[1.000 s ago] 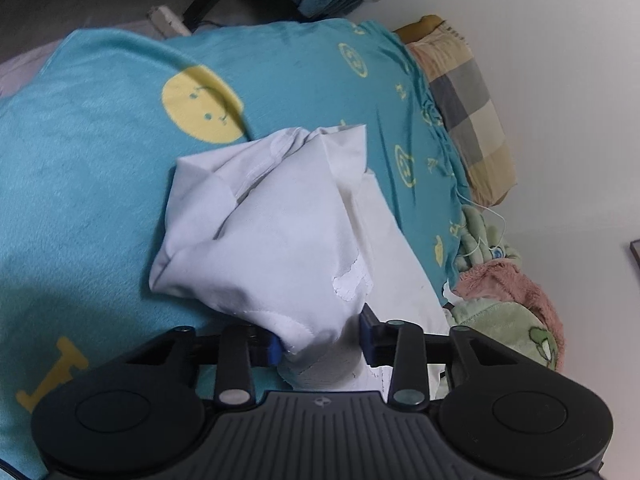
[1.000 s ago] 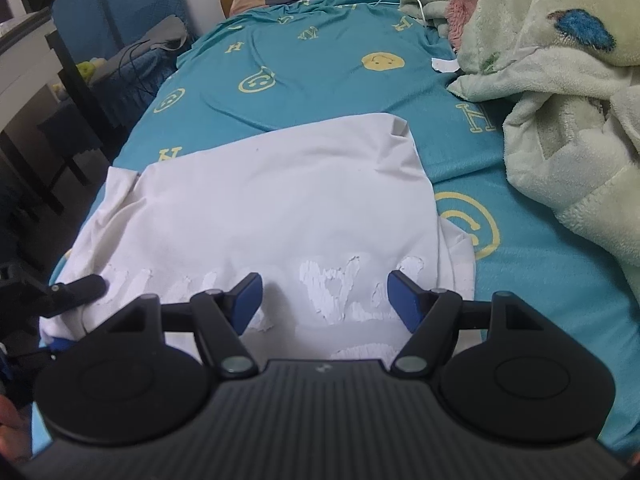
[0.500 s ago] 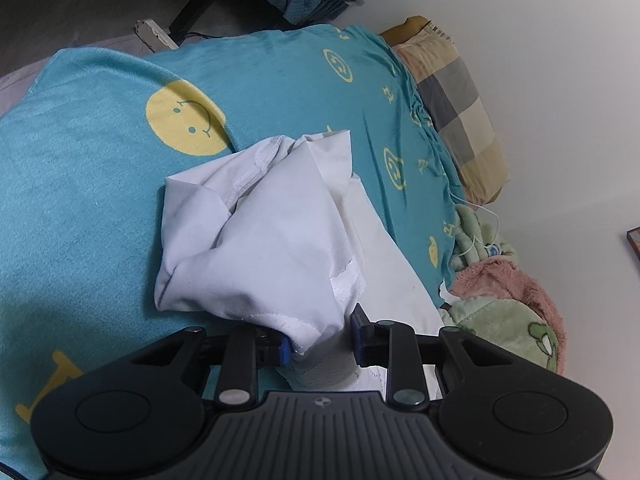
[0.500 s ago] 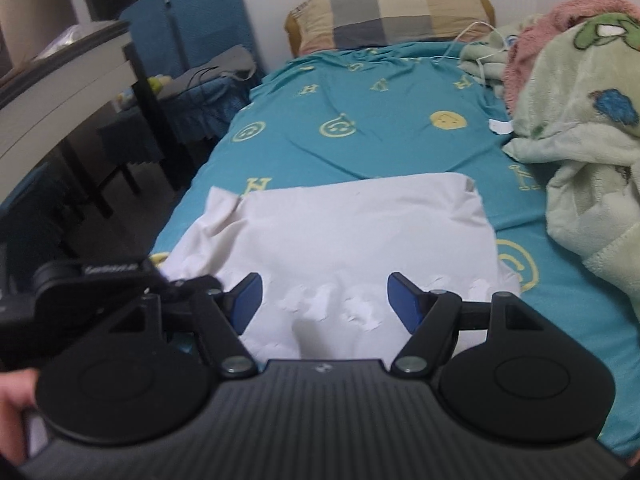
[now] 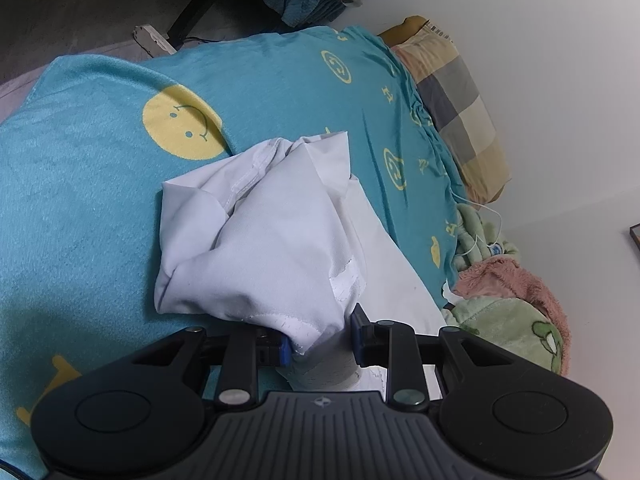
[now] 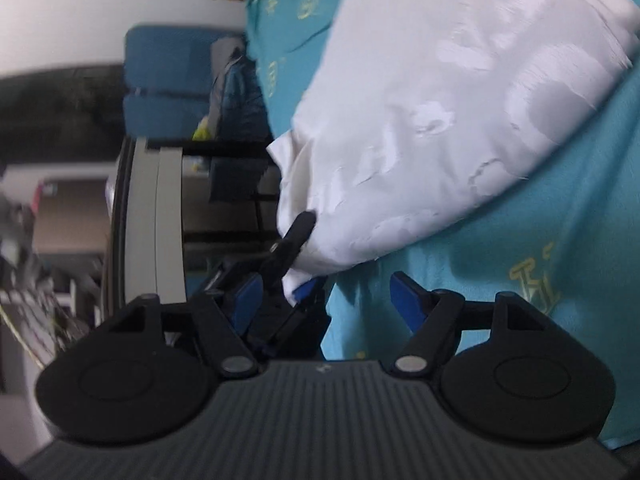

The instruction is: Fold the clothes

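A white T-shirt (image 5: 272, 240) with a cracked white print lies partly folded on the teal smiley bedsheet (image 5: 80, 184). My left gripper (image 5: 320, 346) has its jaws narrowed around a bunched corner of the shirt at the near edge. In the right wrist view the shirt (image 6: 460, 112) fills the upper right, and the view is blurred and tilted. My right gripper (image 6: 326, 300) is open and empty, close to the shirt's low corner. The left gripper's black fingers (image 6: 294, 240) show there, clamped on that corner.
A checked pillow (image 5: 456, 104) lies at the head of the bed against the white wall. A green and pink plush blanket (image 5: 512, 308) is heaped on the right. Blue chairs (image 6: 168, 84) and a dark desk stand beside the bed on the left.
My right gripper swung sharply, rolling and dropping toward the shirt's corner near the left gripper. The left gripper's jaws narrowed on the bunched cloth and lifted it slightly.
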A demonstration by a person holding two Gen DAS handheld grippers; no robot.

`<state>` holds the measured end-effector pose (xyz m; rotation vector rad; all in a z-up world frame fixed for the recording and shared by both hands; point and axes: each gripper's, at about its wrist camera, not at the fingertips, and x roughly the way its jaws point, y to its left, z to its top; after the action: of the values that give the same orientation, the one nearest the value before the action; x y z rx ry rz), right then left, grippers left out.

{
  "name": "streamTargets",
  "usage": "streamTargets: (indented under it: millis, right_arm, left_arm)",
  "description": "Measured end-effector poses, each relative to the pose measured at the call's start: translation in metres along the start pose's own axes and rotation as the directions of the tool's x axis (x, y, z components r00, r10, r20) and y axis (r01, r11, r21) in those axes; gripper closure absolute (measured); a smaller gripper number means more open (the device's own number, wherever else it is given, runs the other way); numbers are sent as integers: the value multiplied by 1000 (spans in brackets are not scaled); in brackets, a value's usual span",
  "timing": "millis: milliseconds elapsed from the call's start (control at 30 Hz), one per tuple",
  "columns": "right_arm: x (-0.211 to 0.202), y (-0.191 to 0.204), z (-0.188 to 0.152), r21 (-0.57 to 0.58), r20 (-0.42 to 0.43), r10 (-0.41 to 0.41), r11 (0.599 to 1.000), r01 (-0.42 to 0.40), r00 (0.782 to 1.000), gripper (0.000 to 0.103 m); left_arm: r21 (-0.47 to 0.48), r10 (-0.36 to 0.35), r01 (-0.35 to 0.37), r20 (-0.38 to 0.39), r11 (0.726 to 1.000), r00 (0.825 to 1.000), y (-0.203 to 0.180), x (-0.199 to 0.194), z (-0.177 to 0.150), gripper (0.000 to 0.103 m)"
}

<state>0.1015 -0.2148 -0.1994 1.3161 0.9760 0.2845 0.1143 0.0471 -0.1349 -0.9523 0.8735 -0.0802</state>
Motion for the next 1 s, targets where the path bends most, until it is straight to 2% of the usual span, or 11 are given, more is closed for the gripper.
streamTargets:
  millis: [133, 300, 500, 567, 633, 733, 1000]
  right_arm:
    - [8, -20, 7, 138, 26, 47, 989, -51, 999, 30]
    - [1, -34, 14, 212, 134, 18, 976, -47, 991, 29]
    - [-20, -47, 21, 248, 302, -73, 969, -4, 950, 32]
    - [-20, -49, 25, 249, 315, -100, 968, 19, 944, 44]
    - [-20, -49, 26, 233, 326, -130, 971, 54, 936, 73]
    - [-21, -43, 27, 182, 344, -143, 980, 83, 928, 83]
    - [-35, -18, 29, 60, 384, -133, 991, 119, 914, 90]
  left_arm:
    - [1, -10, 10, 4, 1000, 1000, -2, -3, 0, 77]
    - [10, -24, 24, 6, 1000, 1000, -4, -6, 0, 80]
    - [9, -34, 34, 2, 999, 999, -5, -7, 1, 81]
    - [5, -37, 37, 0, 999, 999, -4, -8, 1, 82]
    - [-3, -42, 42, -2, 999, 999, -3, -7, 2, 82]
    - [-4, -49, 49, -4, 999, 999, -4, -7, 2, 83]
    - [-6, -70, 70, -41, 998, 997, -9, -18, 7, 87]
